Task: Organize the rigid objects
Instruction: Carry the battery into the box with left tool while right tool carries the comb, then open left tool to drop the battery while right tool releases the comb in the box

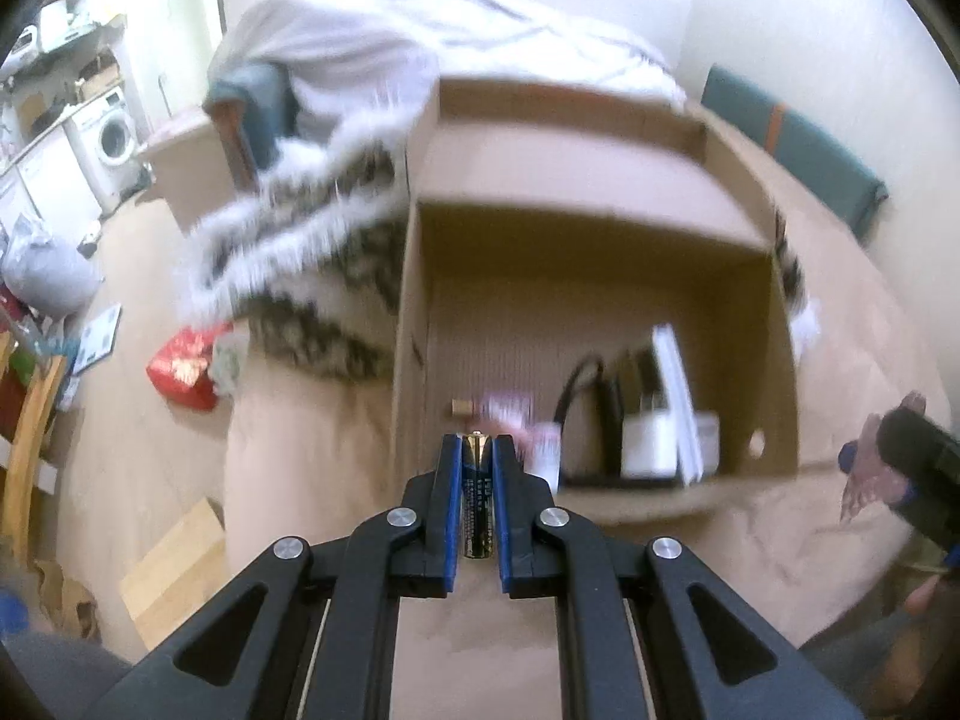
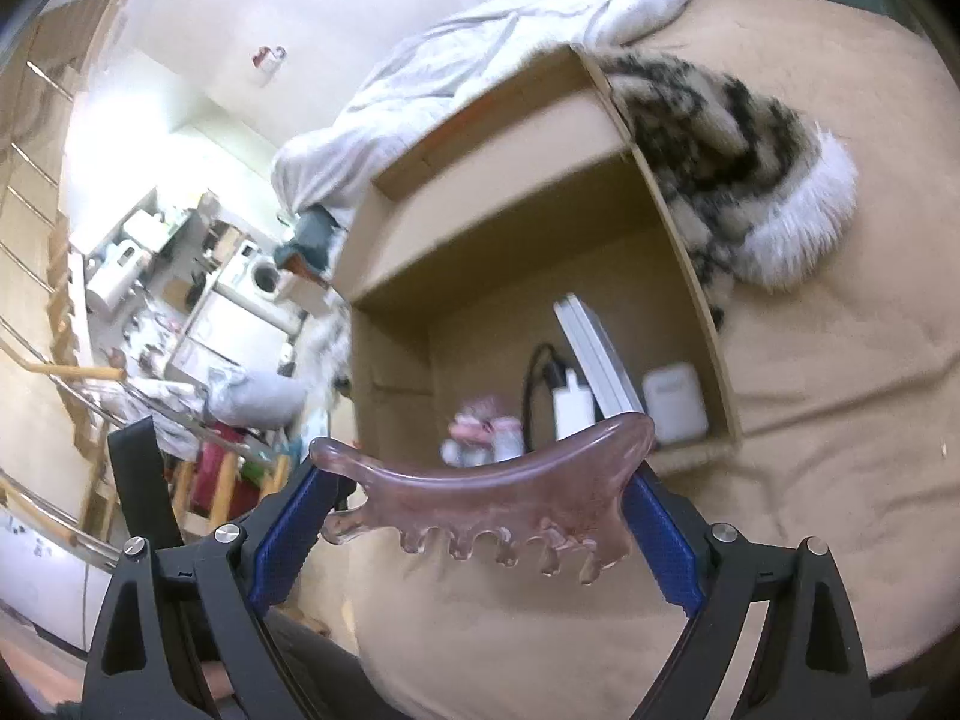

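Battery (image 1: 477,492), clamped in left claw (image 1: 478,450); pink comb (image 2: 480,495), clamped in right claw (image 2: 480,504); both over bed near open box (image 1: 786,360); step: carrying; next likely: lower into box, release.

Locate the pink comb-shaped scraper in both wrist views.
Left wrist: pink scraper at the far right edge, partly hidden by the right gripper.
Right wrist: scraper lower centre, clamped across the blue fingers.
Shared landmark: the open cardboard box, with a white slab leaning inside it.
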